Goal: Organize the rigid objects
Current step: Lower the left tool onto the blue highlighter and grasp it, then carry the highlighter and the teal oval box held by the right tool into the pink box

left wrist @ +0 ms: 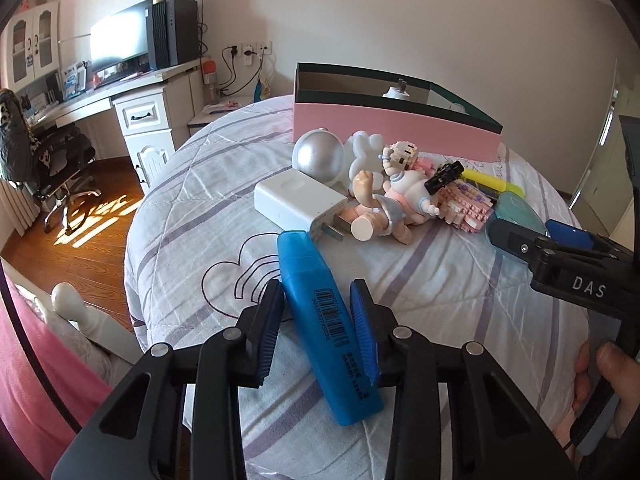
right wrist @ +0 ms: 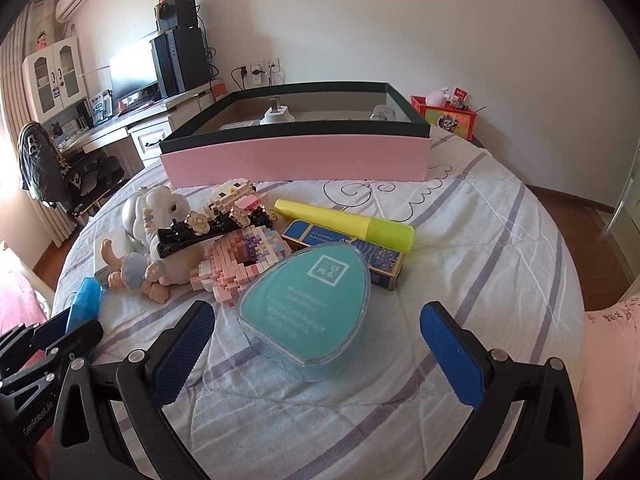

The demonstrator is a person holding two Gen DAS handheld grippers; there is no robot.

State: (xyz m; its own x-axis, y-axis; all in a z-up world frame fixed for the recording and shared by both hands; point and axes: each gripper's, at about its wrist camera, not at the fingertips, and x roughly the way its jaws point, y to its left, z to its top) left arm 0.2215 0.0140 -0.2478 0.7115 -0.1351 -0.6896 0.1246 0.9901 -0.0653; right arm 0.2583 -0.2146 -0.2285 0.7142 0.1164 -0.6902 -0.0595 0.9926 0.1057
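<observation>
My left gripper (left wrist: 318, 294) is shut on a blue highlighter (left wrist: 320, 320) that lies on the striped bedspread (left wrist: 440, 300), one pad on each side of its barrel. My right gripper (right wrist: 316, 314) stands open around a teal egg-shaped case (right wrist: 308, 304); both pads are clear of it. Behind them lies a pile: a white charger (left wrist: 298, 200), a silver ball (left wrist: 318, 154), a small doll (left wrist: 376, 216), pink block toys (right wrist: 240, 256), a black hair clip (right wrist: 188, 236), a yellow highlighter (right wrist: 352, 224) and a small blue box (right wrist: 360, 252). A pink box (right wrist: 296, 156) with a dark rim stands at the back, with a white plug (right wrist: 276, 114) inside.
The bed's edge drops to a wooden floor (left wrist: 80, 240) on the left, where a desk (left wrist: 132, 96) with a monitor and an office chair (left wrist: 48, 168) stand. A red box (right wrist: 448, 118) sits at the back right. A hand (left wrist: 608, 372) holds the right gripper's handle.
</observation>
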